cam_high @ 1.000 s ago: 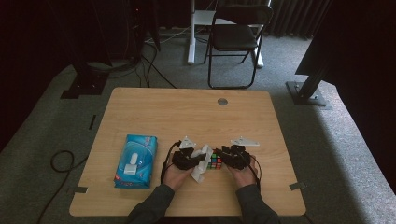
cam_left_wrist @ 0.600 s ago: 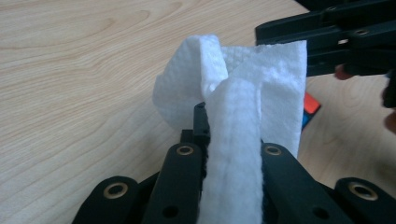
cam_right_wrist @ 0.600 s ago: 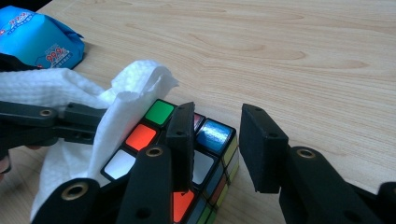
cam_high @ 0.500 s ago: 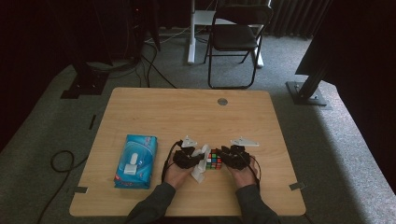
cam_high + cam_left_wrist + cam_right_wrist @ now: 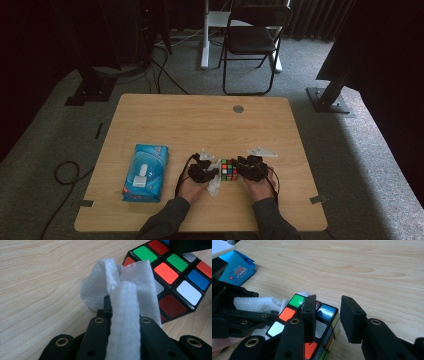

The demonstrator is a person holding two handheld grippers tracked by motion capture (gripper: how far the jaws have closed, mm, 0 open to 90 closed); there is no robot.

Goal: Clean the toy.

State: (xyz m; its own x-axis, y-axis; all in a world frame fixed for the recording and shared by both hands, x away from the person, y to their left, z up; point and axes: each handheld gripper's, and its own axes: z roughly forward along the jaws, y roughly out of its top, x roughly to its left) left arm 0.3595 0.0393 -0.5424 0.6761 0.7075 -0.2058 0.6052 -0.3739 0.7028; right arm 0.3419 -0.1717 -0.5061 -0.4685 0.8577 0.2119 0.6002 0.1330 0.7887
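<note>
While I look down from the high view, I see the light wooden table (image 5: pixel 165 120) with both my hands near its front edge. My left gripper (image 5: pixel 212 172) and my right gripper (image 5: pixel 241 169) sit on either side of a multicoloured puzzle cube with black edges (image 5: pixel 229 170), each just beside it. A crumpled white paper wipe (image 5: pixel 215 184) lies at the left gripper, touching the cube's left side. Well to the left lies a blue plastic pack of wipes with a white flap (image 5: pixel 145 172). Beyond the table stands a black folding chair (image 5: pixel 252 40) on grey carpet.

From the left gripper view, the left gripper (image 5: pixel 123 322) is clenched on the white wipe (image 5: pixel 125 315), which rises between its jaws in a folded strip and spreads against the cube (image 5: pixel 175 277) just ahead on the right.

From the right gripper view, the right gripper (image 5: pixel 328 317) is spread apart: its left jaw lies over the top face of the cube (image 5: pixel 297 312), its right jaw stands off the cube's near corner, and I cannot tell whether either one presses it. The left gripper (image 5: pixel 265 315) holds the wipe (image 5: pixel 254 303) against the cube's far side, and the blue pack (image 5: pixel 237 271) lies beyond.
</note>
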